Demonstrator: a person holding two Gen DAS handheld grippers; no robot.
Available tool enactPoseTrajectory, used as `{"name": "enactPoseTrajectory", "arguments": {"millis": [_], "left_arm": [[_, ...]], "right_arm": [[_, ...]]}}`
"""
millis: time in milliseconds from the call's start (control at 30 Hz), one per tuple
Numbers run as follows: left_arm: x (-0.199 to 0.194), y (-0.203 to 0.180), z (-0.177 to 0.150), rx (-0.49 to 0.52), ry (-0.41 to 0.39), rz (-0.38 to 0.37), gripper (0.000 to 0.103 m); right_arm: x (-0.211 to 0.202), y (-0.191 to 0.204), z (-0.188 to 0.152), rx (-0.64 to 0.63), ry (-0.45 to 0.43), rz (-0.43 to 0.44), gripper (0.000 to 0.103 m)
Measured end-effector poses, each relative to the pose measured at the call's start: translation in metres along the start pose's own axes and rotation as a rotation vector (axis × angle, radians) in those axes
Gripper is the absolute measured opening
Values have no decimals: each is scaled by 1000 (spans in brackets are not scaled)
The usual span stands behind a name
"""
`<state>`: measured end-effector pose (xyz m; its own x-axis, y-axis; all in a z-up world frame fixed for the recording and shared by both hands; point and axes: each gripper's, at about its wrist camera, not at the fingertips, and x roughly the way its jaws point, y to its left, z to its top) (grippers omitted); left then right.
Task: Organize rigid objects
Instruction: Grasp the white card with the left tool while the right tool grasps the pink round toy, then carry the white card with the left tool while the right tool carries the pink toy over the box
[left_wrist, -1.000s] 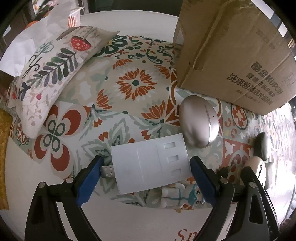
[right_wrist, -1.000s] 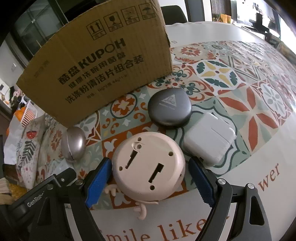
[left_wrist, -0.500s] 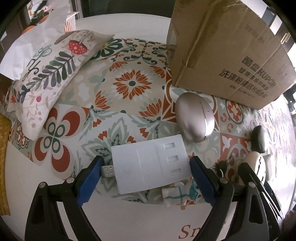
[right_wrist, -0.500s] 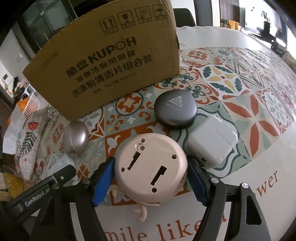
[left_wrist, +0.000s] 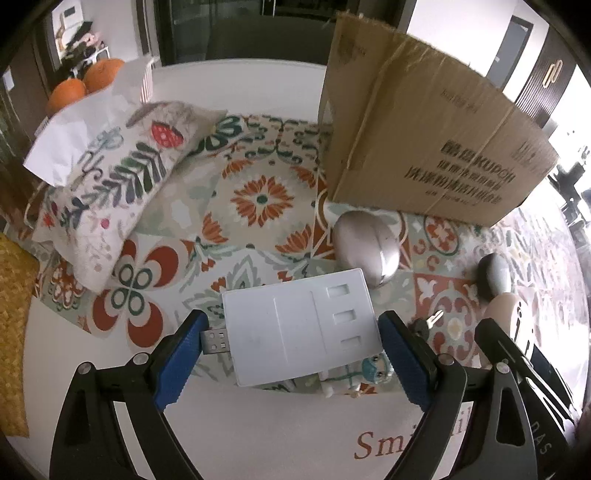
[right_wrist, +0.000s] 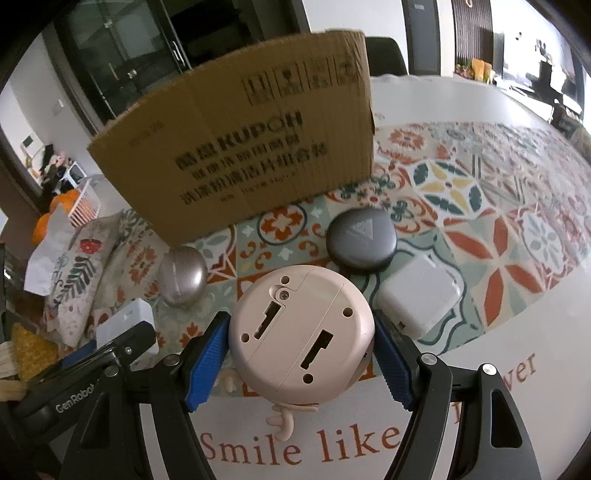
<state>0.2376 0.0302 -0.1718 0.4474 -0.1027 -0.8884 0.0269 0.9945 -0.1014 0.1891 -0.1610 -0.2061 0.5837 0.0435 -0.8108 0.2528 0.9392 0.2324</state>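
Both grippers now carry something clear of the patterned tablecloth (left_wrist: 258, 195). The right gripper (right_wrist: 301, 356), whose jaws have just been closing, pinches the round pink device (right_wrist: 301, 328) by its rim, and a second ago it still sat on the cloth. The left gripper (left_wrist: 291, 347) clamps the white USB hub (left_wrist: 301, 326) (plug end against one pad), lifted higher than before, uncovering a small key (left_wrist: 428, 323). Both pieces look ready for the cardboard box (right_wrist: 251, 147) behind, probably their destination.
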Motion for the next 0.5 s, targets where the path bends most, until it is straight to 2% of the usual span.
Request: {"name": "enactPoseTrajectory", "arguments": {"millis": [500], "left_arm": [[-56, -7, 13, 20, -139, -14, 94]], "right_arm": [[-50, 5, 24, -62, -117, 17, 75]]}}
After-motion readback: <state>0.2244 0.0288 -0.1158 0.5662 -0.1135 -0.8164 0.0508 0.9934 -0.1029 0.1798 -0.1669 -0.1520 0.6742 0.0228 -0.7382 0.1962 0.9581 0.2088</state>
